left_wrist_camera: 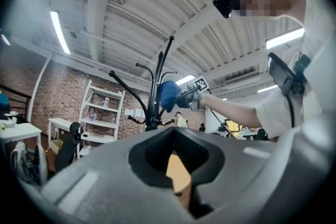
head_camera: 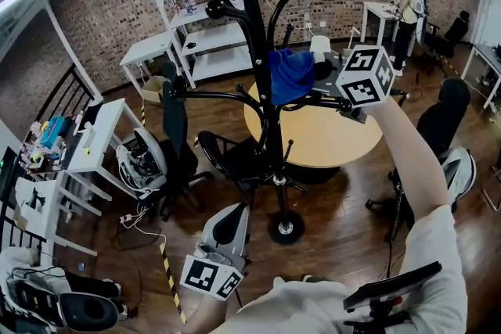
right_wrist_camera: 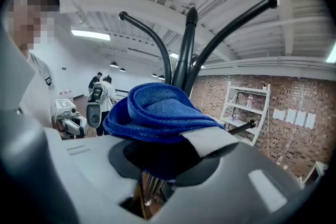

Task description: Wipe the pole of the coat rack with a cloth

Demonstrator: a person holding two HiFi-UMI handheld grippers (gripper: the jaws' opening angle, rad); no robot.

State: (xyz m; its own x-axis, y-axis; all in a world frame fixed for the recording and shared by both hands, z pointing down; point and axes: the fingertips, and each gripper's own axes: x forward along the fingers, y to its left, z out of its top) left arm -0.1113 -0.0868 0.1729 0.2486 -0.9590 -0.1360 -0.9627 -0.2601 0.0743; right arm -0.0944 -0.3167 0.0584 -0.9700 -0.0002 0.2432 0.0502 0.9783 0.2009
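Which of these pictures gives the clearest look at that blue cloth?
The right gripper view: the blue cloth fills the middle, bunched and clamped by the right gripper. The head view shows it small, beside the coat rack pole; the left gripper view shows only a distant blue blob.

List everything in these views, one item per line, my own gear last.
coat rack: one, black, standing on the wood floor in front of the round table
cloth: one, blue, up against the rack's pole
round table: one, tan top, behind the rack
shelving unit: one, white, against the brick wall
office chairs: at least two, black, left and right of the table
desk: one, white, far left
bystander: one, at a white table at the back right
right gripper: grey, raised, clamped on the cloth
left gripper: grey, held low, jaws close together with nothing between them
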